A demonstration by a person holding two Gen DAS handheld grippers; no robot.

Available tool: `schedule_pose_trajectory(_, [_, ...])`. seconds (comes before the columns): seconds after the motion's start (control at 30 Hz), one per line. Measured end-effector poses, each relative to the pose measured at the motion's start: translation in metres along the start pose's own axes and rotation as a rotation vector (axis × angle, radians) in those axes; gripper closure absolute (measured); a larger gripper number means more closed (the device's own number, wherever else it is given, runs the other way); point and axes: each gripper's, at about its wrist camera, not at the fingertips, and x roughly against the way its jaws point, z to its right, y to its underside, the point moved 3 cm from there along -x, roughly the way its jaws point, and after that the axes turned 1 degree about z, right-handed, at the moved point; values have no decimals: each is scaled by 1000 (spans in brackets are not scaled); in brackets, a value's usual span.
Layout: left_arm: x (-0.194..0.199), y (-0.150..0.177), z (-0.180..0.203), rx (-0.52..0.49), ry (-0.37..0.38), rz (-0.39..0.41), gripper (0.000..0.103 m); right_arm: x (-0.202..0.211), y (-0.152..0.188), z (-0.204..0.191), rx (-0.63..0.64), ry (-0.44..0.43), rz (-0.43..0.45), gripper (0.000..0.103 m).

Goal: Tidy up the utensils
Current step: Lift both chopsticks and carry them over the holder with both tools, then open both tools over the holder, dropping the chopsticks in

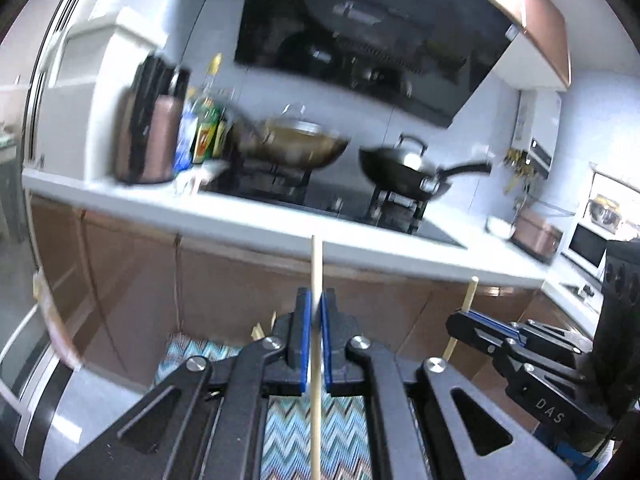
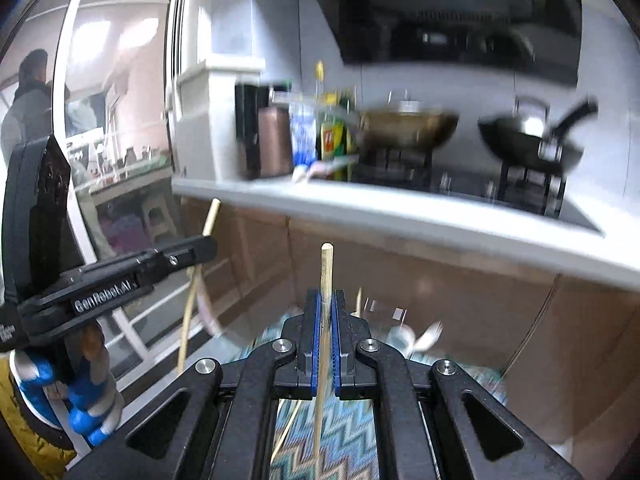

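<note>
Left wrist cam: left gripper (image 1: 316,316) is pinched tight on a wooden chopstick (image 1: 316,272), upright, held in the air in front of the counter (image 1: 280,220). Right gripper (image 1: 466,322) is off to the side w/ another stick.

Right wrist cam: right gripper (image 2: 327,312) is clamped on its own chopstick (image 2: 326,268); more utensils (image 2: 412,334) lie blurry on the zigzag mat (image 2: 344,440) below. Imo barely halfway, nothing's stowed yet and I can't see any holder.

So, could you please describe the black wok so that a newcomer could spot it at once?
Start at the dark range hood and drop to the black cooktop below it. Two woks sit there on stands; the black wok is on the right, with a long black handle, unlike the brassy, lidded wok beside it.
</note>
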Motion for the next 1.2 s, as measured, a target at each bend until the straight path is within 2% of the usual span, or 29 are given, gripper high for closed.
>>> schedule_pose_trajectory(0.07, [-9, -18, 7, 7, 13, 28, 99, 2, -27, 9, 4, 18, 50, 98])
schedule_pose_trajectory(0.17, [-33, -32, 8, 25, 17, 74, 99, -5, -47, 24, -9, 20, 117, 98])
schedule_pose_trajectory(0.3, [-75, -21, -2, 37, -40, 151, 99, -32, -46, 44, -39, 3, 197, 98])
schedule_pose_trajectory(0.4, [-108, -7, -12, 49, -60, 178, 99, -70, -30, 57, -47, -6, 227, 98])
schedule_pose_trajectory(0.57, [-159, 12, -33, 70, -98, 215, 99, -131, -5, 70, -39, -7, 227, 98])
schedule_pose_trajectory(0.73, [-199, 32, -53, 111, -103, 218, 99, -189, 18, 82, -26, -14, 200, 98])
schedule_pose_trajectory(0.93, [-239, 61, -65, 145, -126, 226, 99, -231, 41, 86, -9, -24, 176, 98])
schedule_pose_trajectory(1.2, [-275, 90, -75, 172, -154, 209, 99, -261, 64, 88, 19, -17, 134, 98])
